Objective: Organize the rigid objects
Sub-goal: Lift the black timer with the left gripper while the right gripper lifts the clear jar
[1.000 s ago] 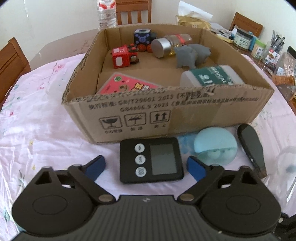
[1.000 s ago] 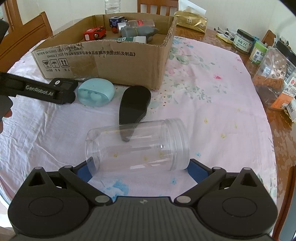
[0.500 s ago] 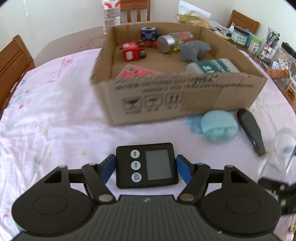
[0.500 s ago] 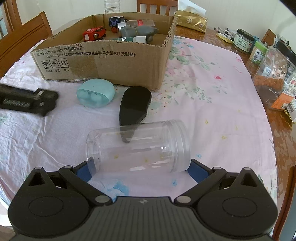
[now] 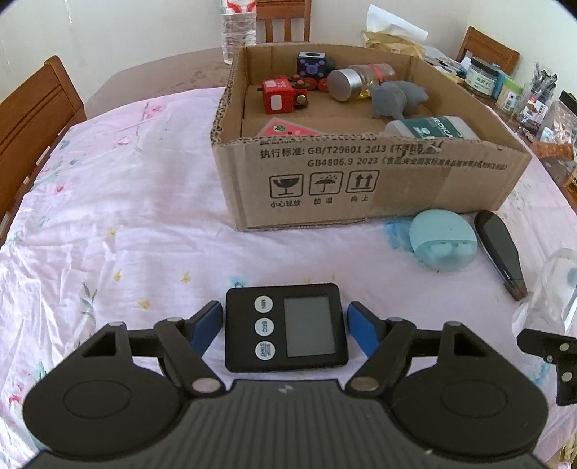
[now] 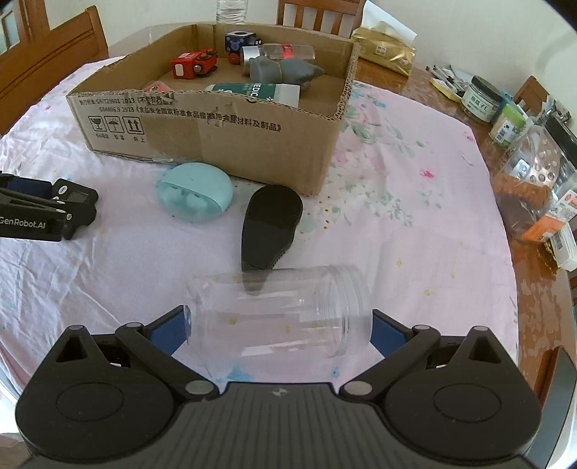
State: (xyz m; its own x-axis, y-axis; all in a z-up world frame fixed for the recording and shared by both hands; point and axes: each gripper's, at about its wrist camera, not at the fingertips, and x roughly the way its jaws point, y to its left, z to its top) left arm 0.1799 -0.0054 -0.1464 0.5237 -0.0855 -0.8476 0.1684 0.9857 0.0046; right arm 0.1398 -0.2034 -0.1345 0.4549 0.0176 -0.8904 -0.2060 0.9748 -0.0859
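My left gripper (image 5: 285, 323) is shut on a black digital timer (image 5: 286, 326) and holds it over the pink tablecloth, short of the cardboard box (image 5: 375, 180). My right gripper (image 6: 279, 330) is shut on a clear plastic jar (image 6: 277, 317), lying sideways with its threaded mouth to the right. A light blue round case (image 6: 194, 191) and a black oblong object (image 6: 270, 223) lie in front of the box (image 6: 216, 133). The box holds a red toy train, a grey toy animal, a bottle and a blue cube.
Jars, packets and pens crowd the right table edge (image 6: 523, 144). A gold packet (image 6: 386, 50) lies behind the box. Wooden chairs (image 5: 32, 119) stand around the table. A water bottle (image 5: 238, 29) stands behind the box.
My left gripper closed on the timer and pulled it back and left, away from the box front. My right gripper stayed closed on the jar, shifting slightly.
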